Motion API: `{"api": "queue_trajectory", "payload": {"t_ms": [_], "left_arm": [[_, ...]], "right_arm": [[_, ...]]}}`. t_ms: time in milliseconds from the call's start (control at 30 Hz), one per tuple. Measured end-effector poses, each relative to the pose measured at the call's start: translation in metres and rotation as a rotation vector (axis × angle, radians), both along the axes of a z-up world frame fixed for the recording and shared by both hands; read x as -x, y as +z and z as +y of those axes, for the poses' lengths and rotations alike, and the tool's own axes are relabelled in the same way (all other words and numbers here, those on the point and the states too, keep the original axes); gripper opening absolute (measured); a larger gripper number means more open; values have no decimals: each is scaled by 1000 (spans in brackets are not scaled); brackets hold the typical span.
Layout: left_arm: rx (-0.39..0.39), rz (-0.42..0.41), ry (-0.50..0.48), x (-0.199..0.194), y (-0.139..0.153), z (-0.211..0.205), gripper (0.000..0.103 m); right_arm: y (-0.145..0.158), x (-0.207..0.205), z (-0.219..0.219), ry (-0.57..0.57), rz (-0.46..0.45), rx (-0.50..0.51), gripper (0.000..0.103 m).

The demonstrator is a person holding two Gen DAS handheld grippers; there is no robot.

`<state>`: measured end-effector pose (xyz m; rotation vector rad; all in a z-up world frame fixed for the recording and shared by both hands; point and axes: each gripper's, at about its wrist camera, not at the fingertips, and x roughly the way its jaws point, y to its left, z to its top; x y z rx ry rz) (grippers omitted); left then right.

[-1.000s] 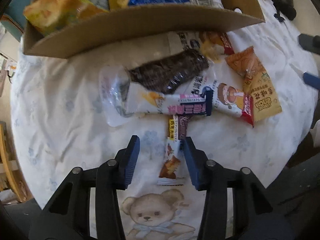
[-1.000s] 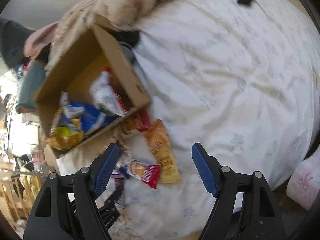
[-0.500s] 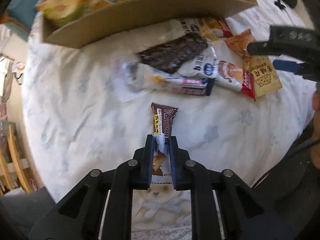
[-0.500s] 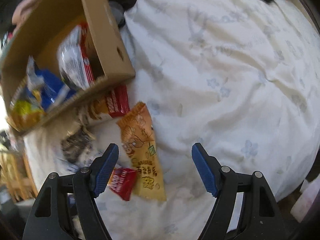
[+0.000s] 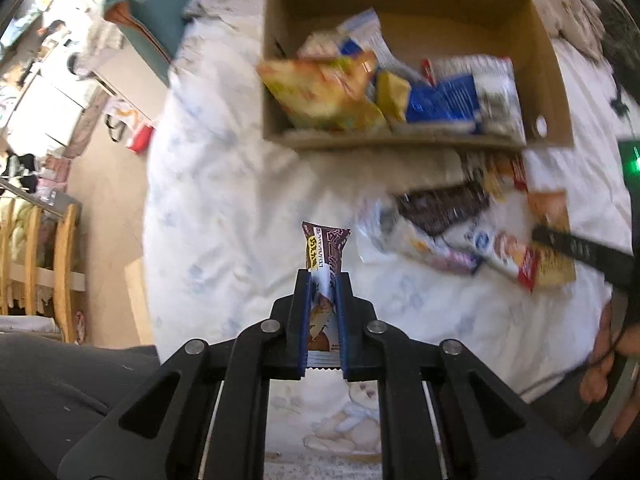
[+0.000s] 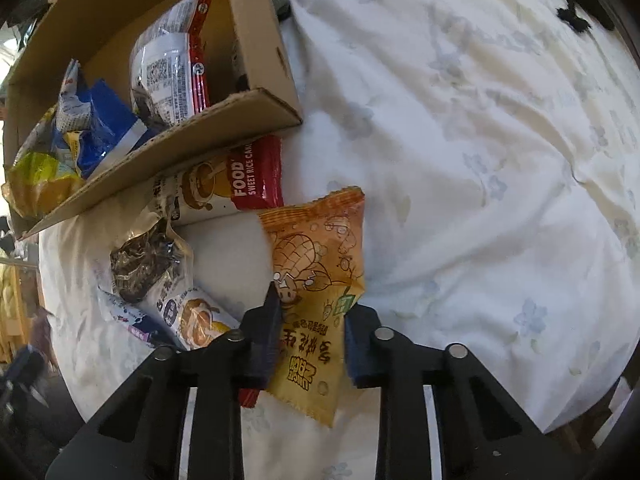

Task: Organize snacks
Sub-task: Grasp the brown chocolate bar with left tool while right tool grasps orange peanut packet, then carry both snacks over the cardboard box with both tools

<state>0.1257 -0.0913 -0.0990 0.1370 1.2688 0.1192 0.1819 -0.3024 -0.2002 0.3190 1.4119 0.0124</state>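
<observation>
My left gripper (image 5: 322,276) is shut on a brown chocolate bar wrapper (image 5: 326,248) and holds it above the white bedsheet, short of the cardboard box (image 5: 400,142). The box holds several snack bags. My right gripper (image 6: 308,308) is shut on an orange peanut snack packet (image 6: 316,264) that still lies on the sheet. The right gripper's body also shows at the right edge of the left wrist view (image 5: 580,248). Loose snacks lie beside the box: a dark seaweed pack (image 6: 144,260), a red rice cake pack (image 6: 252,176) and a small white cake pack (image 6: 192,316).
The box (image 6: 256,64) stands at the left on a round surface covered by a white flowered sheet (image 6: 480,160). Wooden chairs (image 5: 44,264) and floor lie past the sheet's left edge. A teal cushion (image 5: 160,12) sits behind the box.
My left gripper has closed on the chocolate bar and lifted it, swinging to face the box. My right gripper has moved down onto the orange packet and closed on it.
</observation>
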Motion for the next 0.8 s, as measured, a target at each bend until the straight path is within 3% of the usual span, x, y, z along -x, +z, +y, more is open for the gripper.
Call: {"api": "queue_trajectory", "payload": {"t_ms": [233, 500, 667, 800], "left_arm": [[-9, -50, 47, -22, 13, 19, 8], [-5, -69, 32, -25, 16, 14, 7], [30, -88, 31, -26, 21, 18, 6], [66, -55, 27, -25, 11, 21, 6]], "right_arm": [[14, 5, -18, -47, -27, -42, 25], [23, 4, -31, -59, -52, -53, 24], [33, 12, -36, -90, -74, -30, 24], [43, 20, -43, -126, -83, -40, 24]]}}
